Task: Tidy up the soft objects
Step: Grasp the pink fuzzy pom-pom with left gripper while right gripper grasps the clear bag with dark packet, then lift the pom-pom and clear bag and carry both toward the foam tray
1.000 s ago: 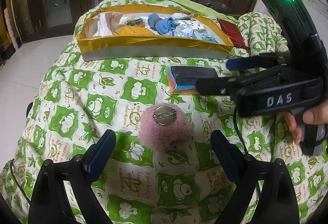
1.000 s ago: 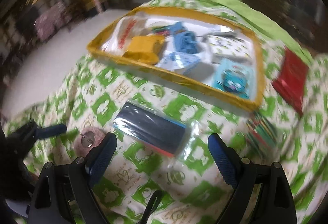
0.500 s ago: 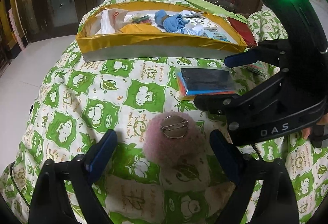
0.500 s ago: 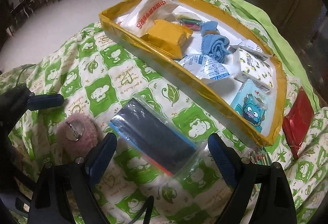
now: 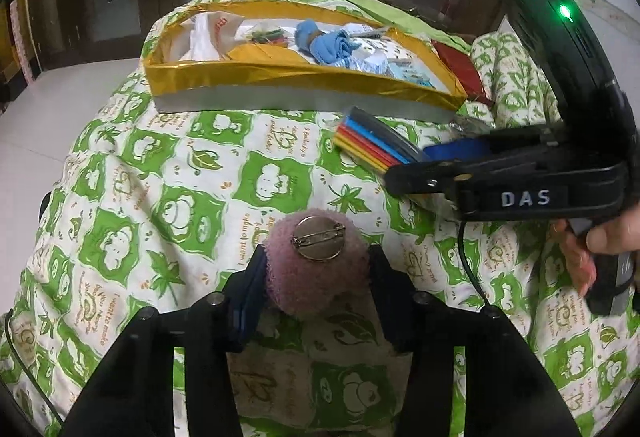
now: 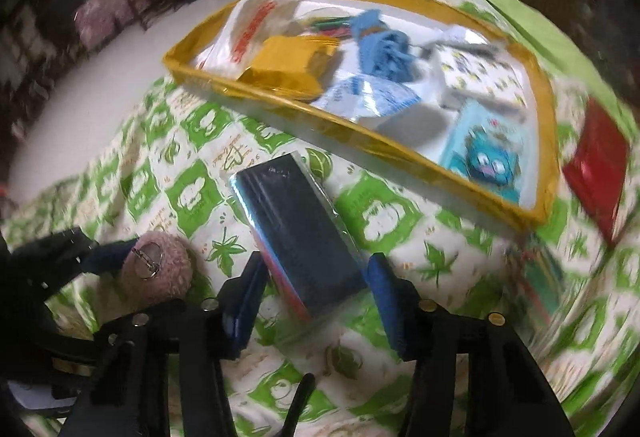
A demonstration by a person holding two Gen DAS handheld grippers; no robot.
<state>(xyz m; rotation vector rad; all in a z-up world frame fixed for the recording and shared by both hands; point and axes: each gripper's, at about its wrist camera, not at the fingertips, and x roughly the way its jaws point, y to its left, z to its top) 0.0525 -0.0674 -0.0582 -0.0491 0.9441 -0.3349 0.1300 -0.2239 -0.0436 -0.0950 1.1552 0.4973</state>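
Observation:
A pink fuzzy pom brooch (image 5: 316, 269) with a round metal pin on top lies on the green-patterned quilt. My left gripper (image 5: 316, 277) is shut on it, one finger at each side. The brooch also shows in the right wrist view (image 6: 158, 269). My right gripper (image 6: 316, 277) is shut on a plastic-wrapped pack of coloured felt sheets (image 6: 296, 233), black sheet on top. That pack shows in the left wrist view (image 5: 372, 143) with the right gripper (image 5: 440, 165) over it. A gold-rimmed box (image 5: 280, 77) with several soft items stands behind.
The box (image 6: 548, 141) holds a white bag, a yellow packet, a blue cloth (image 6: 384, 49) and a cartoon packet. A red packet (image 6: 596, 169) lies right of the box. A small pack of coloured sticks (image 6: 544, 277) lies on the quilt at right.
Both grippers were open a second ago. The left one moved forward and shut on the pink brooch. The right one moved in and shut on the felt pack.

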